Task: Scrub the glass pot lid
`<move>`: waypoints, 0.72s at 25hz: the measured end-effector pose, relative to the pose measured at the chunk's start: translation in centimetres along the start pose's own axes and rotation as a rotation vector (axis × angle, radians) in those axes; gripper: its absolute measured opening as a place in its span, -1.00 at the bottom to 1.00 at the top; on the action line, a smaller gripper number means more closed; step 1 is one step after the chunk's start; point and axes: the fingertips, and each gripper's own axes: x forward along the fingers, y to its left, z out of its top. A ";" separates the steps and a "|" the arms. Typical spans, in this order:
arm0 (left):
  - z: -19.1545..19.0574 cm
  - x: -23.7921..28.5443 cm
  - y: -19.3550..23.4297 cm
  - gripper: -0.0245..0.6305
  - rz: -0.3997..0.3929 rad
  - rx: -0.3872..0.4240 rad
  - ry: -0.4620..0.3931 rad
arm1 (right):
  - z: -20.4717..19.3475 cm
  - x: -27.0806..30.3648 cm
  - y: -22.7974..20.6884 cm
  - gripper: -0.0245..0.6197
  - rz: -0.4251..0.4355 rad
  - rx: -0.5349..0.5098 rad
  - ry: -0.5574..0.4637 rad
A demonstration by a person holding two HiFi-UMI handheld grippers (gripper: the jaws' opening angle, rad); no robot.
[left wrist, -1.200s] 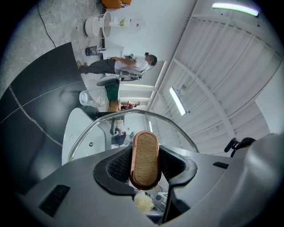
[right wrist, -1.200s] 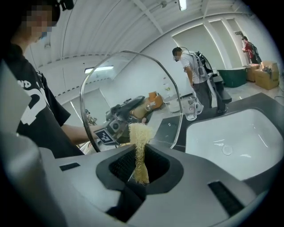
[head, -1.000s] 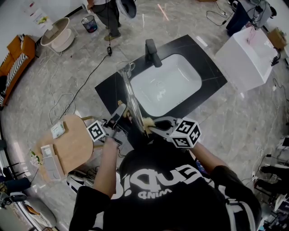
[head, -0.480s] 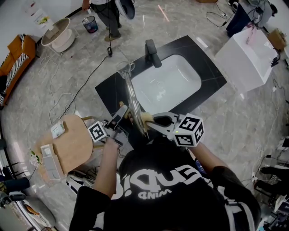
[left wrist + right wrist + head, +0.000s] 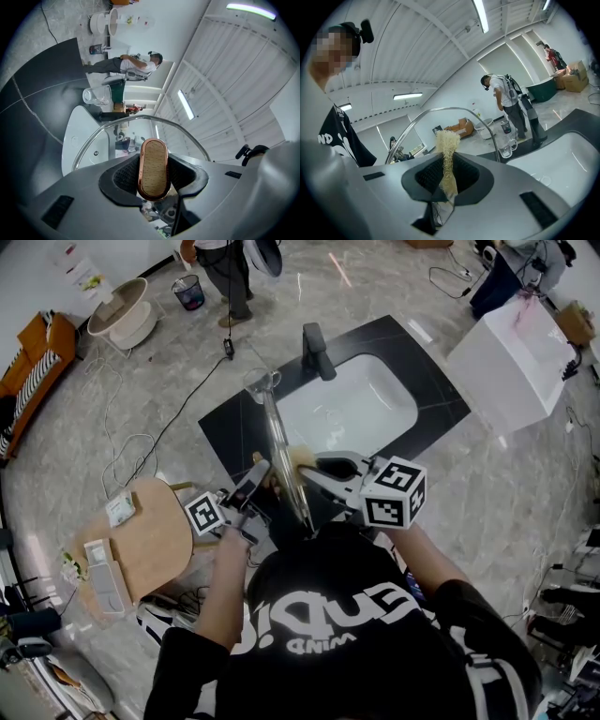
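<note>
Left gripper fingers pinch the knob, steadying the glass pot lid (edgewise); right gripper fingers pinch the scrubber.

Findings on legible marking:

- Black T-shirt of the person, head view: white lettering is seen upside down. The smaller line is read as "WIND". The larger line above it is not made out with certainty.
- The same T-shirt, right gripper view: the letters "ND" are seen at the picture's left edge.
- Marker cubes on the left hand-held gripper and right hand-held gripper: square black-and-white coded patterns are borne.
- Paper sheets on the wall: print is too small to be read.
</note>
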 end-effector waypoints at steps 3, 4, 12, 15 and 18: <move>-0.2 0.0 -0.2 -0.38 -0.010 0.004 0.008 | 1.2 0.4 -0.5 -0.79 -0.013 -0.010 -0.029; -0.2 0.1 -0.3 -0.38 -0.014 0.003 0.009 | 1.4 0.5 -0.6 -0.79 -0.016 -0.013 -0.035; -0.4 -0.1 -0.9 -0.38 -0.030 -0.006 0.002 | 1.6 1.7 -1.6 -0.79 -0.042 -0.019 -0.044; -0.7 -0.1 -1.0 -0.38 -0.038 -0.009 0.011 | 1.0 2.1 -2.4 -0.79 -0.063 -0.009 -0.036; -0.9 0.0 -1.2 -0.38 -0.043 -0.012 0.021 | 0.4 2.5 -3.2 -0.79 -0.086 -0.001 -0.027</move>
